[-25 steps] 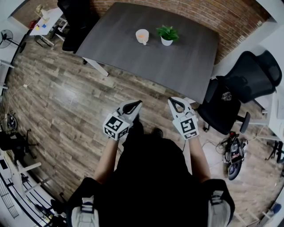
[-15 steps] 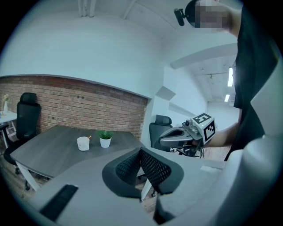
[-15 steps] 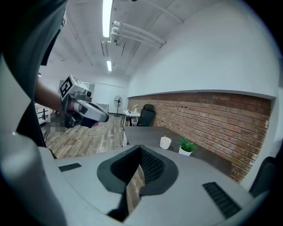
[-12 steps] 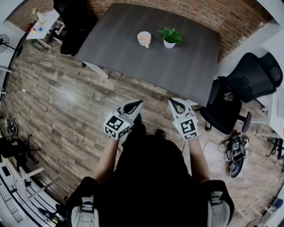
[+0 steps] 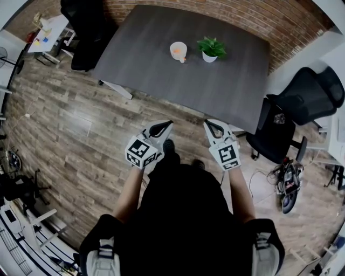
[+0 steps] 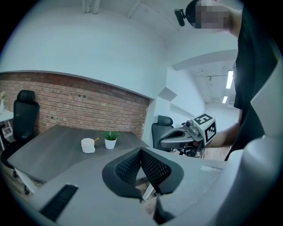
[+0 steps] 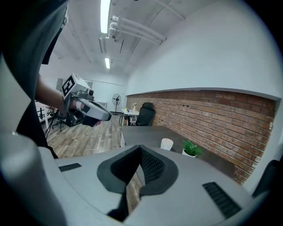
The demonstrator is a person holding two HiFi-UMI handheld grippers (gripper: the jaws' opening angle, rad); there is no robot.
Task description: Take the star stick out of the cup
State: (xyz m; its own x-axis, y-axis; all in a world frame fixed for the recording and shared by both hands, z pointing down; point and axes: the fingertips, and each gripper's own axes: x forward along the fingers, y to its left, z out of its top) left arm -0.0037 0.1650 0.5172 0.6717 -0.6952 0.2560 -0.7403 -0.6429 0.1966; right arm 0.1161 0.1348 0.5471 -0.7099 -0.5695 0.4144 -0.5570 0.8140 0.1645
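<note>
A white cup (image 5: 178, 52) stands on the far half of the dark grey table (image 5: 161, 70), with an orange-tipped star stick (image 6: 96, 140) leaning out of it. The cup (image 6: 88, 145) (image 7: 166, 144) is small in both gripper views. My left gripper (image 5: 167, 124) and right gripper (image 5: 207, 123) are held side by side at waist height over the wooden floor, well short of the table. Both are shut with nothing between the jaws. In each gripper view the other gripper shows: the right gripper (image 6: 185, 136) and the left gripper (image 7: 88, 110).
A small potted plant (image 5: 211, 49) stands just right of the cup. A black office chair (image 5: 302, 99) sits at the table's right end, another chair (image 5: 81, 27) at the far left beside a white desk (image 5: 47, 29). A brick wall (image 5: 259, 16) runs behind the table.
The table, cup and plant have slid slightly lower and rightward in the head view as the person nears. Both grippers keep their pose and stay shut.
</note>
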